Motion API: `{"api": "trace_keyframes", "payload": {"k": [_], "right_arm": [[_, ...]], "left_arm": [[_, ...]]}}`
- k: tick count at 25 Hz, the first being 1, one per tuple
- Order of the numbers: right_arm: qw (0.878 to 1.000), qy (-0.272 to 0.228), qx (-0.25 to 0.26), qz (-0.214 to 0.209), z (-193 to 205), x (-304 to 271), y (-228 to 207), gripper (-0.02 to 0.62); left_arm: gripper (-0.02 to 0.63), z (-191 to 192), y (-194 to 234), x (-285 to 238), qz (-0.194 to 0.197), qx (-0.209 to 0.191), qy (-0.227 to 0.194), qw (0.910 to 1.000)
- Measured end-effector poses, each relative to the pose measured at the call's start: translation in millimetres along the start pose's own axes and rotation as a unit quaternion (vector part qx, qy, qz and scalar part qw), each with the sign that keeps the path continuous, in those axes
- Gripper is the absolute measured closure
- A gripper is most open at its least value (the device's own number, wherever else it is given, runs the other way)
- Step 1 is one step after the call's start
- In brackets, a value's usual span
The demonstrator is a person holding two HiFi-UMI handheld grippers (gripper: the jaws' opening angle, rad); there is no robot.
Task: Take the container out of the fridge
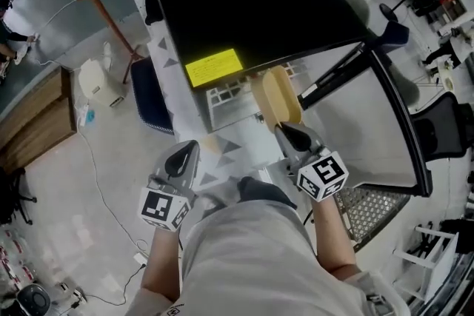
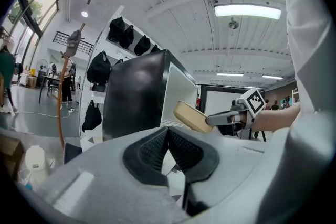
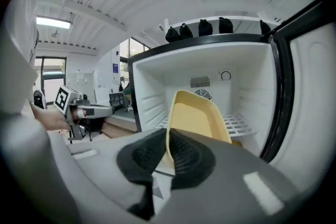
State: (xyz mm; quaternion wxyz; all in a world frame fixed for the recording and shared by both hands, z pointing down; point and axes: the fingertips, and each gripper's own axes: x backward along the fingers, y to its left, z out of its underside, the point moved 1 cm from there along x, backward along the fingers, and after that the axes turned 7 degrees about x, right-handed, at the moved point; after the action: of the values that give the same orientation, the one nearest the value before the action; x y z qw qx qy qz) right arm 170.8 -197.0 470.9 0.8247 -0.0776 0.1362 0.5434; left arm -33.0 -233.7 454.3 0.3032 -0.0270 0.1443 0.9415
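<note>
You're pinching the container (image 1: pixel 275 94) by its rim in the right tongs (image 1: pixel 286 129), just outside the fridge (image 1: pixel 244 4) (probably light, stiff, slick); left tongs (image 1: pixel 185 152) hanging closed, empty.

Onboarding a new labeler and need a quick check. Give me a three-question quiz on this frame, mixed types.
1. Multiple choice: which gripper holds the yellow container? A left, B right, C both.
2. True or false: the fridge door is open.
3. Fill in: the left gripper holds ____.
Key: 1 B, the right gripper, shut on its rim. 2 True. 3 Nothing.
</note>
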Motion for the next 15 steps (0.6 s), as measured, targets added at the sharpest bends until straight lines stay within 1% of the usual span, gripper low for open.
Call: {"api": "trace_keyframes", "payload": {"k": [5,7,11,15], "right_arm": [[0.998,-0.045,-0.042,-0.004,-6,23,10,0.575],[0.997,-0.064,-0.051,-0.004,-9,32,14,0.575],[0.994,-0.097,-0.043,0.002,-14,52,19,0.575],[0.992,-0.118,-0.038,0.002,-18,66,22,0.575]], "left_arm": [[0.597,-1,-18,-15,0.041,-0.005,0.003,0.9991],[0.597,-2,-24,-20,0.057,-0.004,0.001,0.9984],[0.597,-8,-40,-30,0.085,-0.003,-0.003,0.9963],[0.597,-8,-52,-38,0.111,-0.01,-0.002,0.9938]]}}
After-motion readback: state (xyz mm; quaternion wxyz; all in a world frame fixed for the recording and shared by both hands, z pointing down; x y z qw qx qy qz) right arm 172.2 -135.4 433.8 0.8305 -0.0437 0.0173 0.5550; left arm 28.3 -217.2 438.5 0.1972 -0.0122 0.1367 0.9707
